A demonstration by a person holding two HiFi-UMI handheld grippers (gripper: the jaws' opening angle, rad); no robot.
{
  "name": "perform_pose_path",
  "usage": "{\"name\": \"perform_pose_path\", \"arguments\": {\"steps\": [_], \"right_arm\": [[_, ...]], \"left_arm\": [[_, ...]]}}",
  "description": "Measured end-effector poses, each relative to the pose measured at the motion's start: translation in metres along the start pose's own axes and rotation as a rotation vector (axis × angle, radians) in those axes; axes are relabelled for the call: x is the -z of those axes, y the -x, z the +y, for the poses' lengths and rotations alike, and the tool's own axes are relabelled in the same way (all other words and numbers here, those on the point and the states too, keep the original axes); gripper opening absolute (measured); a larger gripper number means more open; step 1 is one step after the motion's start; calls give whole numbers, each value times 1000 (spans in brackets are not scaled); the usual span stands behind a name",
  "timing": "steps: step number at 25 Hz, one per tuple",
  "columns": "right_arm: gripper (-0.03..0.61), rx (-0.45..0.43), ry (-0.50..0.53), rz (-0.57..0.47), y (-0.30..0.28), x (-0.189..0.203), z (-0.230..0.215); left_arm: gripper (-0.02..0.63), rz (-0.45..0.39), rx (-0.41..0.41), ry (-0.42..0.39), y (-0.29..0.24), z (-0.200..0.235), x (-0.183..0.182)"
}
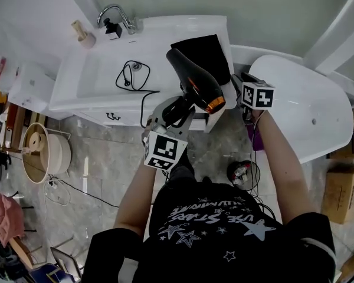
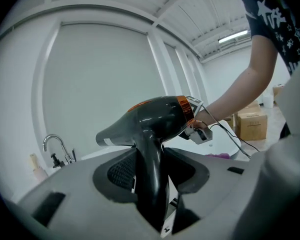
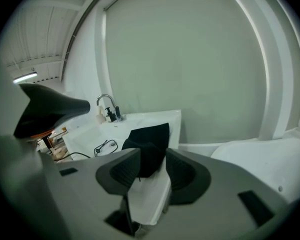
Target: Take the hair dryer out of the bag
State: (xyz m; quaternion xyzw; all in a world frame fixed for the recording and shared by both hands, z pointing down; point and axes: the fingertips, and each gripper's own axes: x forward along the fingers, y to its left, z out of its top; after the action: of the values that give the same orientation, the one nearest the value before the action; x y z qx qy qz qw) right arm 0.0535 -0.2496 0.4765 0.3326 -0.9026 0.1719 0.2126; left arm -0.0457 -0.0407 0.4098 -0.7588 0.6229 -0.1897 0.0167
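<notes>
The black hair dryer (image 1: 194, 81) with an orange ring at its rear hangs in the air above the front edge of the white sink counter (image 1: 94, 93). My left gripper (image 1: 178, 112) is shut on its handle; the left gripper view shows the handle (image 2: 150, 174) clamped between the pads and the body above. A flat black bag (image 1: 202, 49) lies on the counter's right end, and the dryer's cord (image 1: 133, 75) loops in the basin. My right gripper (image 1: 241, 86) is just right of the dryer's rear, open with nothing between its pads; in its own view the bag (image 3: 150, 139) lies beyond them.
A faucet (image 1: 115, 13) and a soap bottle (image 1: 82, 33) stand at the back of the sink. A white bathtub (image 1: 310, 111) fills the right side. A wooden bucket (image 1: 38, 152) sits on the floor at left, cardboard boxes (image 1: 342, 193) at right.
</notes>
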Motion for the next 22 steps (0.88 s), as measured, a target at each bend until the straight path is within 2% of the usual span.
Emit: {"name": "perform_pose_path", "arguments": {"steps": [7,12,16,20,22], "right_arm": [[150,-65,40,-124,66,-13,8],[109,-91,43,-183,110,-5,11],[100,-115,45,-206,135,5,17],[19,-122,59,-226,151,13,29],[8,-136,67,-225,156,18,39]], "left_arm": [[186,-57,-87,13,15,-2,-34],[184,-74,-151,66,33,-12,-43],[185,-90,-191,115,51,-22,-44],[184,-98,-220,163,67,-27,-41],[184,-97,-231,178,75,-27,-38]]}}
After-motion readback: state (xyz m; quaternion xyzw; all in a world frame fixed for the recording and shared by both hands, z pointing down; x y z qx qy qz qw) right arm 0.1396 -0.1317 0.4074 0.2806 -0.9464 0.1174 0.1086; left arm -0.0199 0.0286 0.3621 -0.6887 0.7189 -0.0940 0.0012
